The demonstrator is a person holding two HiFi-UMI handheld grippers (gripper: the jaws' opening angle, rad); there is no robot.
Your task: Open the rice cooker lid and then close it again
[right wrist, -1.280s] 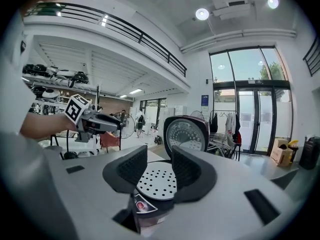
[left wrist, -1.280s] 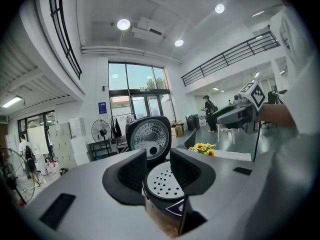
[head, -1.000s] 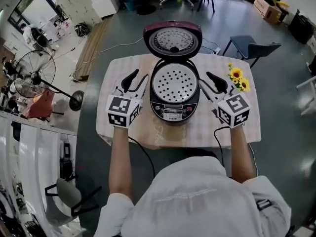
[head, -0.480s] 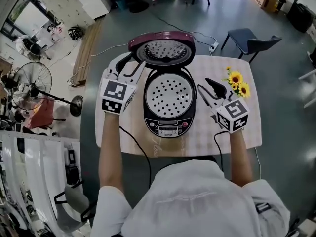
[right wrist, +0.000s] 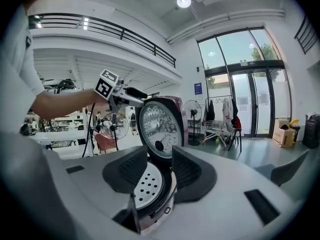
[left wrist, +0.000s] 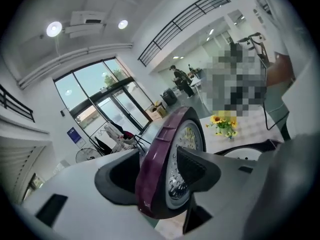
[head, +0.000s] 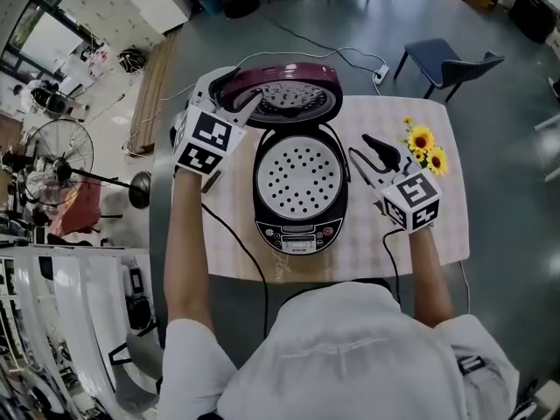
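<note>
- A large hall with a grey floor was seen around a table point(head: 363, 250) spread with a pale checked cloth. The rice cooker point(head: 299, 186) stood on it with its pot uncovered.
- The lid point(head: 289, 90) was raised on its hinge at the far side of the rice cooker, so closing was judged to be the step left.
- The left gripper point(left wrist: 159, 171) was held at the rice cooker's far left. Its jaws had just been opening and stood wide, with the lid's rim between them and no press of the pads made out.
- The right gripper point(head: 360, 147) was held open and empty just right of the rice cooker.
- With so loose a hold, the rim could be lost and the lid dropped shut hard.
- With the body unbraced, the rice cooker could be dragged or tipped by a skewed pull.
</note>
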